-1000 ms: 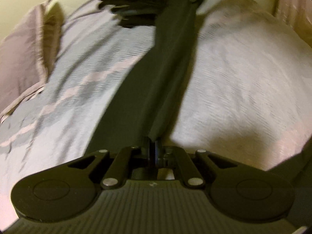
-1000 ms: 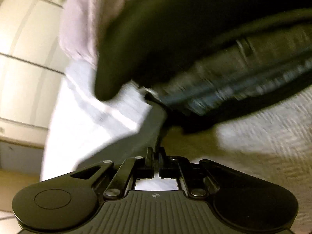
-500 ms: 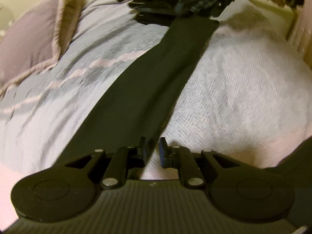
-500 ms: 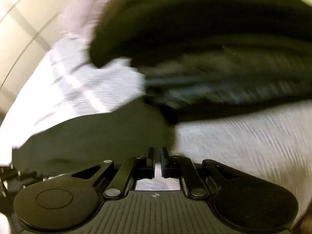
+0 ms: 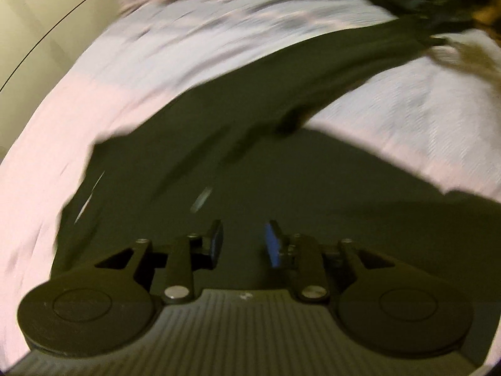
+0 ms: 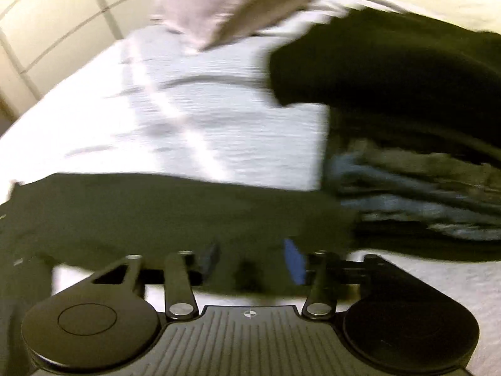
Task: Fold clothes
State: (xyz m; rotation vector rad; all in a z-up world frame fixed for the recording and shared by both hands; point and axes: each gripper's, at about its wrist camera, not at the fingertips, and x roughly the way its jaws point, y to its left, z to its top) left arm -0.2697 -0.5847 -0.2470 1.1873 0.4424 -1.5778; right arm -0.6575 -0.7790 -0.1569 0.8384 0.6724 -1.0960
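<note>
— What lay around your grippers on the bed?

— A white textured bedspread covered it. A pale pink pillow sat at its far edge, and a pile of dark and blue clothes lay along the right side, just beside your right gripper. Nothing blocked either gripper.

— And the garment?

— The dark garment, probably trousers, lay spread flat on the bedspread. One long narrow part ran away toward the far right corner, where it met the pile. Motion blur hid the seams; two small pale marks showed on it, unreadable.

— Your tools?

— Your left gripper hung above the garment with its jaws apart, holding nothing. Your right gripper was likewise spread wide over the garment's near edge, empty.
</note>
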